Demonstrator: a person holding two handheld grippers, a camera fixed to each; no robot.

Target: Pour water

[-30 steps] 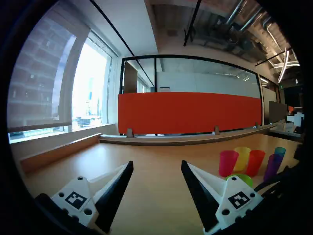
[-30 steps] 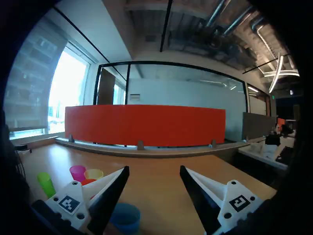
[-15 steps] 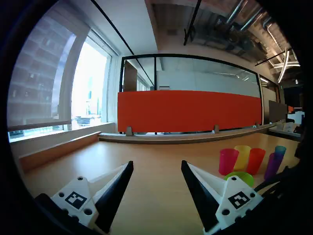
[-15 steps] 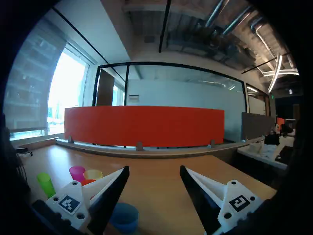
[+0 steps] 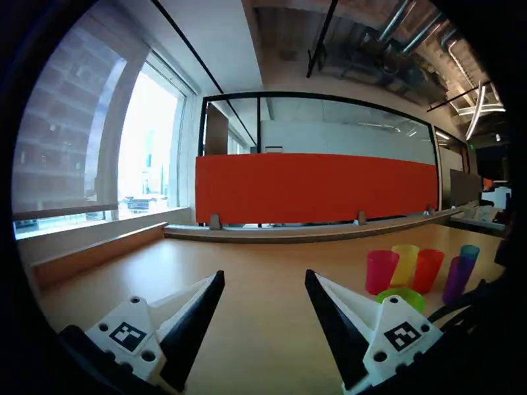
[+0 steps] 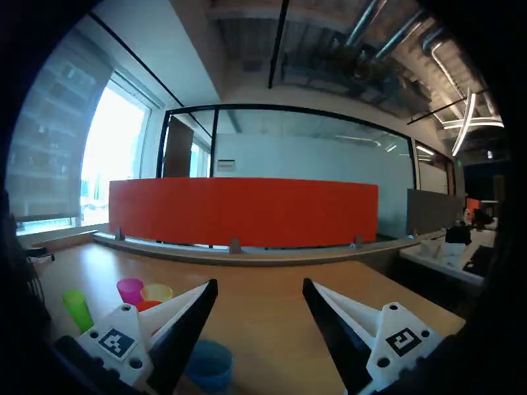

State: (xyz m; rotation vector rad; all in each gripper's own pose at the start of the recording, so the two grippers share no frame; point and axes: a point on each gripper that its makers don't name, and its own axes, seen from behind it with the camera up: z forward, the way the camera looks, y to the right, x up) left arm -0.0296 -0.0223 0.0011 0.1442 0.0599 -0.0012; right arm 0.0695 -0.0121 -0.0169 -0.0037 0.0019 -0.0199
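Coloured plastic cups stand on a wooden table [image 5: 263, 276]. In the left gripper view they are at the right: a pink cup [image 5: 381, 271], a yellow cup [image 5: 404, 263], a red cup [image 5: 427, 270], a purple cup [image 5: 457, 278], a teal cup [image 5: 470, 252] and a green cup [image 5: 400, 297] behind the right finger. My left gripper [image 5: 263, 289] is open, empty, left of them. In the right gripper view a blue cup [image 6: 208, 364] sits low beside the left finger, with green [image 6: 78, 309], pink [image 6: 130, 290], yellow [image 6: 157, 292] and red [image 6: 147, 305] cups farther left. My right gripper [image 6: 258, 296] is open and empty.
An orange partition [image 5: 316, 187] runs along the table's far edge. Bright windows [image 5: 141, 158] and a wooden ledge [image 5: 99, 253] lie to the left. Another desk with clutter [image 6: 454, 253] stands at the right in the right gripper view.
Both views have shifted only slightly; the cups have drifted a touch left in the left gripper view. Both grippers stay open.
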